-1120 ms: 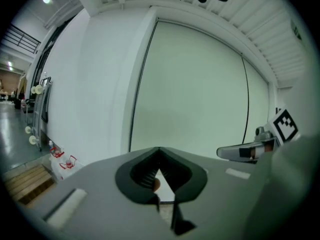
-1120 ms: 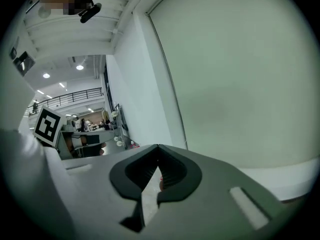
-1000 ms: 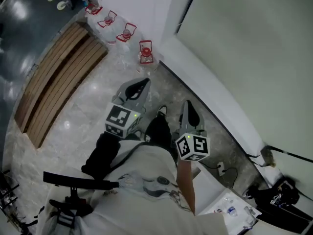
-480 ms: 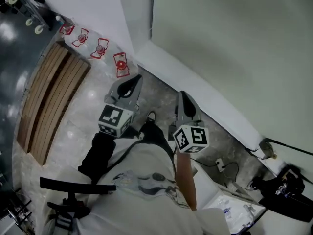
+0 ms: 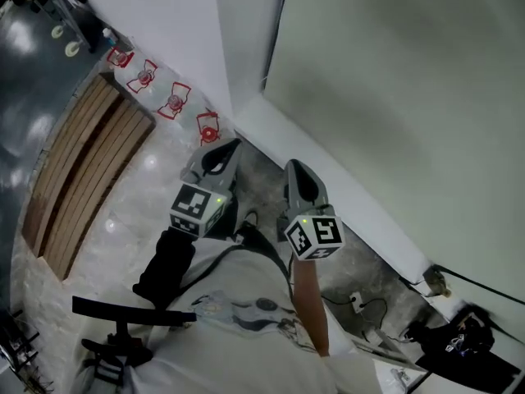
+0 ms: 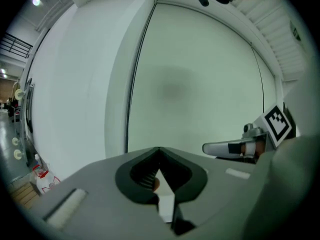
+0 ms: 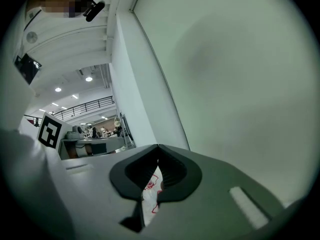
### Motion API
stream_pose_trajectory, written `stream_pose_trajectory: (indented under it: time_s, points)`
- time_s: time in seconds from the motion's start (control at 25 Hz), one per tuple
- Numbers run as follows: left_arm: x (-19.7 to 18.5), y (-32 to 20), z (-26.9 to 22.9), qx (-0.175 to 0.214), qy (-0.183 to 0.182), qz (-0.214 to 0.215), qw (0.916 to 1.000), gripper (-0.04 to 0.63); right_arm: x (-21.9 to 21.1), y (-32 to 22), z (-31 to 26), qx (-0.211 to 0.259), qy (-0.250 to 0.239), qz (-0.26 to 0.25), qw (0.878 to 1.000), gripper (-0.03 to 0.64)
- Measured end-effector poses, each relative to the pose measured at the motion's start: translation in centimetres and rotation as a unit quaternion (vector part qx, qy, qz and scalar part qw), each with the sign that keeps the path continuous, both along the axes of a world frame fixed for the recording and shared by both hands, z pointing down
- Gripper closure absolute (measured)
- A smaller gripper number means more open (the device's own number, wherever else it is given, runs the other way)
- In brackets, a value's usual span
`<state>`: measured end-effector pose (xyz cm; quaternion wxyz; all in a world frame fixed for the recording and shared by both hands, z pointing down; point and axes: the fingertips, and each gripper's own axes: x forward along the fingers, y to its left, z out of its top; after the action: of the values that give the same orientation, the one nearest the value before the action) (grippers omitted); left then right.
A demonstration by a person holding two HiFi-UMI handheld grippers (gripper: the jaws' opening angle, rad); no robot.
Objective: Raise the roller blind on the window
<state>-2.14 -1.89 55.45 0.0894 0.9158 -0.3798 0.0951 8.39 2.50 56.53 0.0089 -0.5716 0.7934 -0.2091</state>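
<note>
1. Roller blind [image 5: 394,89] is down. The pale green sheet fills the window opening as far as any view shows.
2. Left gripper [image 5: 230,145]: jaws clenched tip to tip with nothing between them. It points toward the blind's left edge and is well clear of it, no contact.
3. Right gripper [image 5: 293,167]: jaws clenched too, and empty. It sits just beside the left one, on the side nearer the blind's middle, apart from the blind and close to the white ledge [image 5: 361,208] under it.
4. Left gripper view has the blind [image 6: 200,84] dead ahead. A dark frame strip [image 6: 135,84] runs up the blind's left edge, and the right gripper [image 6: 207,148] shows low at the right.
5. Right gripper view has the blind [image 7: 240,84] filling everything to the right.
6. On the floor below the blind, a row of clear bottles with red handles [image 5: 175,101] stands out past its left edge.
7. A wooden slatted panel [image 5: 82,162] lies further out from the blind than the bottles.
8. A cable and plug [image 5: 358,302] lie on the floor below the blind's right part.
</note>
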Motion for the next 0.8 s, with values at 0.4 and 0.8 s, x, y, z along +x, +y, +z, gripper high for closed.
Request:
stream_pose_trajectory:
  time_s: [0.4,0.8]
  points:
    - [1.9,-11.9,-2.7,0.026,0.037,0.055,0.9974,0.595,0.5,-16.2,-6.1,0.063,0.06,-0.029,0.996,0.593]
    - [1.6,-13.3,0.0,0.014,0.025,0.058,0.9979,0.595,-0.2,-30.4,-13.7,0.139,0.114,-0.129,0.975,0.56]
